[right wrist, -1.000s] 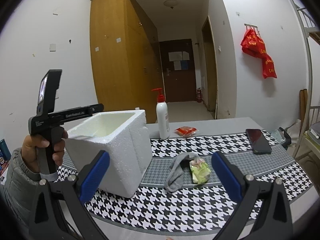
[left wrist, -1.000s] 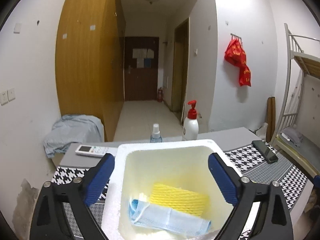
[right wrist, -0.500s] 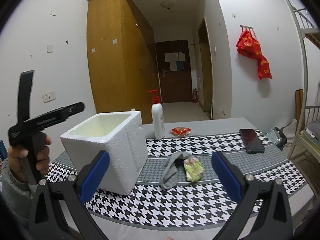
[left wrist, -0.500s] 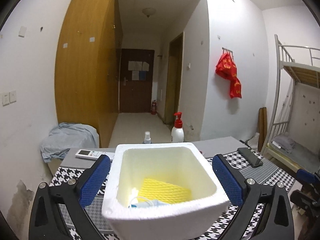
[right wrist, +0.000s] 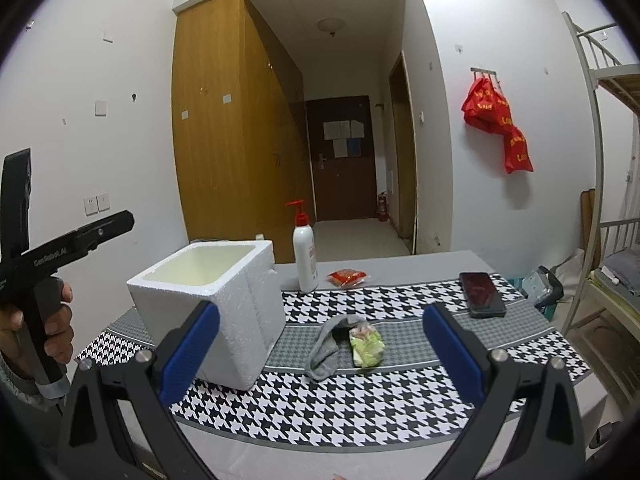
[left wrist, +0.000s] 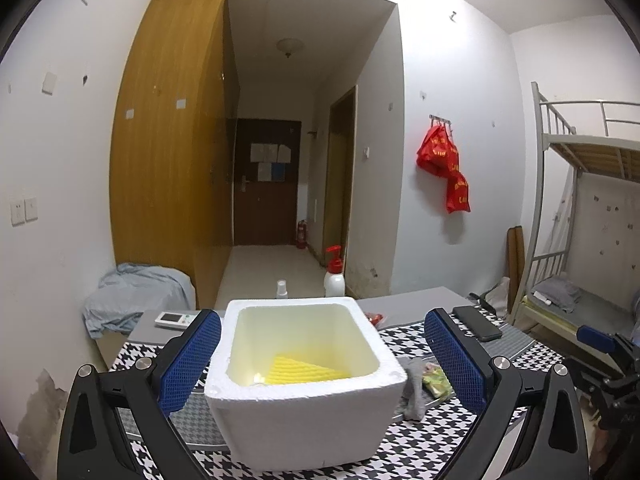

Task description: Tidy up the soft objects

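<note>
A white foam box stands on the houndstooth tablecloth; a yellow foam net lies inside it. My left gripper is open and empty, held back from the box, which shows between its blue pads. In the right wrist view the box is at the left, with a grey sock and a green-white packet to its right. They also show in the left wrist view, sock and packet. My right gripper is open and empty, above the table's near edge.
A pump bottle, a red packet and a black phone lie further back on the table. A remote and a small spray bottle sit behind the box. A bunk bed stands at the right.
My left gripper has pulled back and up from the box; the blue face mask in it has dropped out of sight. My right gripper has drawn back a little.
</note>
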The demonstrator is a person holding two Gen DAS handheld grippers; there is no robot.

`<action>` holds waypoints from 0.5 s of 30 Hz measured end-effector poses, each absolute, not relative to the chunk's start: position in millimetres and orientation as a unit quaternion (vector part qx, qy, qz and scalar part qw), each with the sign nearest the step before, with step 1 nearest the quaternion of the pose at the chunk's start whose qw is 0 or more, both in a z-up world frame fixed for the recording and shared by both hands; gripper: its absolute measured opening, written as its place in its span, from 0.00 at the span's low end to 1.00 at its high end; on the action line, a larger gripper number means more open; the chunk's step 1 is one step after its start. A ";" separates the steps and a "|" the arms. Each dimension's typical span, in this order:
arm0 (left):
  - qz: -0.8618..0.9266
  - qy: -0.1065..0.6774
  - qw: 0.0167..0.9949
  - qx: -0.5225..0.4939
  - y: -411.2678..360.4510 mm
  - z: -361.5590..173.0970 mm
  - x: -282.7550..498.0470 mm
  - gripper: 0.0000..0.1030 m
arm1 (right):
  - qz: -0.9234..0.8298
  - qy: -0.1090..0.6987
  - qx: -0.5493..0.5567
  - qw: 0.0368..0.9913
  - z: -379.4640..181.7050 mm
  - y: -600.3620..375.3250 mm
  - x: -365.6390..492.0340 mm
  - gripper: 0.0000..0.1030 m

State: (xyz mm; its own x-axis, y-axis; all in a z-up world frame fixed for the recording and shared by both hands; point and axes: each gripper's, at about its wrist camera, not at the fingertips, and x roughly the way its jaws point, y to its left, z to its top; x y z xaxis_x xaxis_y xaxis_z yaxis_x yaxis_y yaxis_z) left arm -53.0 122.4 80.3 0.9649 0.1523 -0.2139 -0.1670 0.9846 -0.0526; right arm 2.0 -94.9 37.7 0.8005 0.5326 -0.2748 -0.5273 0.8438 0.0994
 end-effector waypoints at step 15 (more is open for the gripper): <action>0.073 0.096 0.993 -0.018 84.6 77.8 -81.4 0.99 | 0.277 0.123 0.011 0.953 45.6 -116.2 -24.1 1.00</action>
